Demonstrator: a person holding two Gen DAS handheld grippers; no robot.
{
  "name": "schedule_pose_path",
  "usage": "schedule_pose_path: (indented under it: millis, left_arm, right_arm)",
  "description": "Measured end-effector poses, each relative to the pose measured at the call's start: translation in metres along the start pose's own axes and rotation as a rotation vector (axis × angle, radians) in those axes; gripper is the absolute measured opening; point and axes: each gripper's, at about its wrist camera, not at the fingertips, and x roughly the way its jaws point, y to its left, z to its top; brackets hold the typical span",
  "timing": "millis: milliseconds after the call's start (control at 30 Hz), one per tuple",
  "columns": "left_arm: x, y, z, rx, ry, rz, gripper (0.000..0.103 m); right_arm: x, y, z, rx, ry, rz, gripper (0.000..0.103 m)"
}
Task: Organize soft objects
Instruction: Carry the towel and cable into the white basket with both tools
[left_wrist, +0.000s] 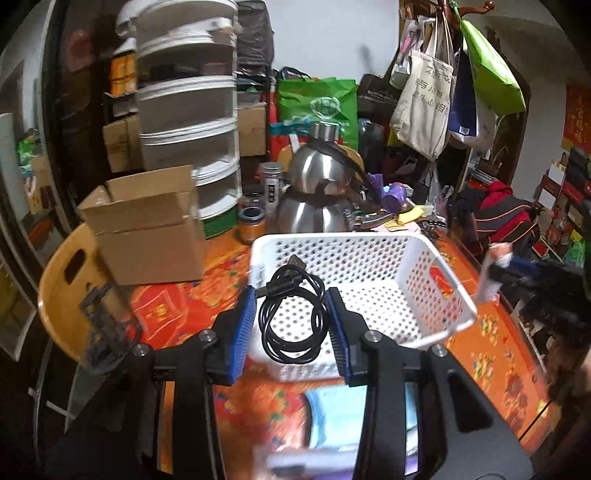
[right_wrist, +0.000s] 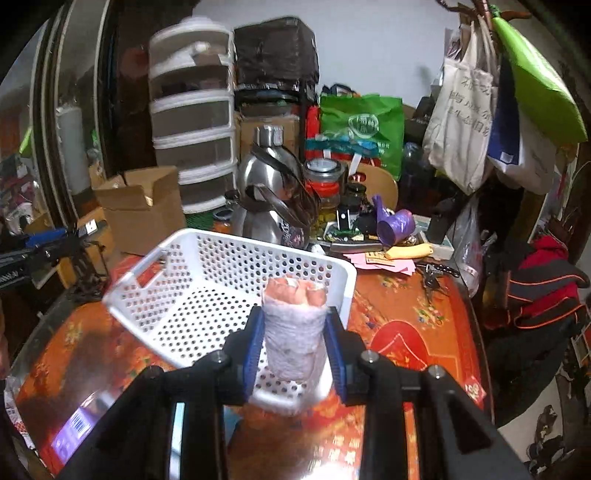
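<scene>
Cable (left_wrist: 291, 314), coiled black, is sitting pinched between the pads of the left hand-held gripper (left_wrist: 293, 325), hanging above the near rim of the white basket (left_wrist: 436, 295) on the surface (left_wrist: 491, 354) (likely for a drop-in). Right hand-held gripper (right_wrist: 293, 343) is clamping a rolled pale cloth (right_wrist: 293, 332) upright over the same basket's near corner, probably also headed inside.

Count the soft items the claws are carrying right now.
2. A coiled black cable is pinched in the left claw, and a rolled pale cloth is pinched in the right claw; both are above the empty white basket. Others may lie hidden below.
</scene>
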Motion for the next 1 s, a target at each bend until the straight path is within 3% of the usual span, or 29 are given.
schedule_pose_path:
  millis: [167, 433, 700, 1000]
  left_arm:
    - [0.065, -0.019, 0.034, 0.007, 0.111, -0.006, 0.036]
    - [0.161, -0.028, 0.02, -0.028, 0.303, 0.001, 0.036]
    - [0.201, -0.031, 0.002, -0.005, 0.387, 0.032, 0.036]
    - [0.212, -0.027, -0.009, -0.004, 0.401, 0.049, 0.037]
  right_arm:
    - [0.059, -0.001, 0.006, 0.023, 0.148, -0.012, 0.031]
    - [0.106, 0.002, -0.006, 0.02, 0.259, -0.038, 0.031]
    - [0.122, 0.009, -0.012, 0.004, 0.3, -0.024, 0.031]
    - [0.131, 0.008, -0.018, 0.014, 0.308, -0.027, 0.031]
